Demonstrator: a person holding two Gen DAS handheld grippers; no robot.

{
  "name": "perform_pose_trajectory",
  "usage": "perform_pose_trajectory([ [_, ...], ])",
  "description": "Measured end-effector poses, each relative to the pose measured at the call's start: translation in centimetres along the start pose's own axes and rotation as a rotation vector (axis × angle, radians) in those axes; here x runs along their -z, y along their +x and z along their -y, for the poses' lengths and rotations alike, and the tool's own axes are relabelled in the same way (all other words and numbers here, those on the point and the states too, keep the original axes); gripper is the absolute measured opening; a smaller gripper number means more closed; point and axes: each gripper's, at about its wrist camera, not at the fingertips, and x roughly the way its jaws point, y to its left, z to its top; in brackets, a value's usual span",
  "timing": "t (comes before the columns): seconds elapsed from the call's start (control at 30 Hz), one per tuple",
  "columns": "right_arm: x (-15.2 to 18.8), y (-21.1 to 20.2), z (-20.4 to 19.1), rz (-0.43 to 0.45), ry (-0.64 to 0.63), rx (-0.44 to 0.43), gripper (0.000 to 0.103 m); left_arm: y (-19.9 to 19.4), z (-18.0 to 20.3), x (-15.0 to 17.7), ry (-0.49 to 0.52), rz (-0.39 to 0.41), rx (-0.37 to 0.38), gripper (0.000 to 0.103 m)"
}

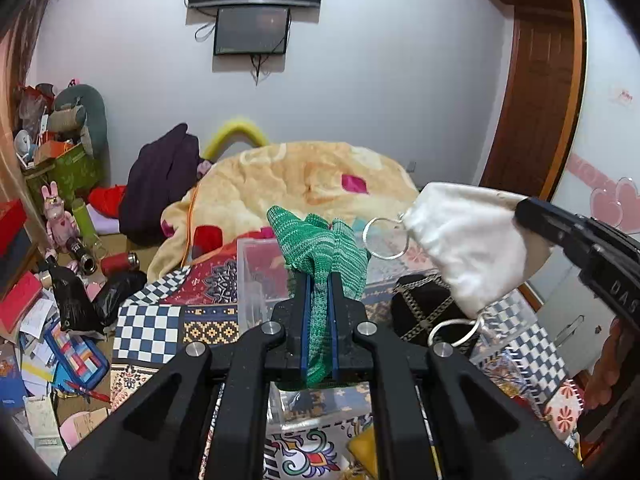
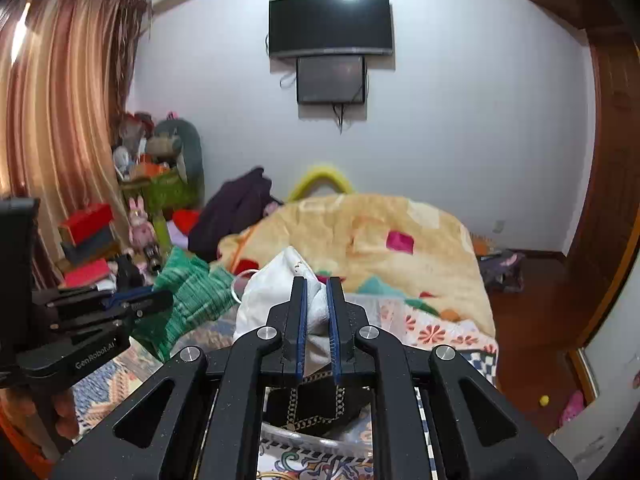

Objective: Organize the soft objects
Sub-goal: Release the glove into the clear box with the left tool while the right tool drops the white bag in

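My left gripper (image 1: 319, 280) is shut on a green knitted cloth (image 1: 320, 244) and holds it up over the bed; the cloth also shows at the left of the right wrist view (image 2: 188, 296). My right gripper (image 2: 318, 284) is shut on a white cloth pouch (image 2: 280, 292) with metal rings. In the left wrist view the pouch (image 1: 460, 240) hangs at the right, with its rings (image 1: 386, 238) dangling, above a black bag with gold chains (image 1: 424, 304).
A clear plastic box (image 1: 260, 276) sits on the patterned bedspread (image 1: 152, 320) under the green cloth. A yellow blanket (image 1: 304, 184) is heaped behind. Clutter of boxes, toys and papers (image 1: 60, 280) lies at the left. A wooden door (image 1: 536, 100) stands at the right.
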Motion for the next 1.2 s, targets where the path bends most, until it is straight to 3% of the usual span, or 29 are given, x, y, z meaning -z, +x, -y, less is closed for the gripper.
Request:
perform_pose_trajectory([
  [0.33,1.9,3.8,-0.4,-0.163,-0.064,-0.008,0.009,3.5,0.2,1.2,0.033,-0.09,-0.02,0.007],
  [0.67,2.5,4.6,-0.1,-0.242,-0.076,0.003,0.011,4.4,0.5,2.1,0.047,-0.144,-0.019,0.008],
  [0.9,2.6,3.6,0.7,-0.244,-0.049,-0.018,0.033,3.2,0.3,2.3,0.041,-0.143,0.007,0.012],
  [1.13,2.3,1.0,1.4,-0.196,-0.037,-0.04,0.04,-0.1,0.6,2.1,0.046,-0.083,0.034,0.02],
  [1.2,2.1,0.1,1.6,-0.172,-0.031,-0.043,0.048,-1.5,0.8,2.0,0.05,-0.059,0.048,0.027],
])
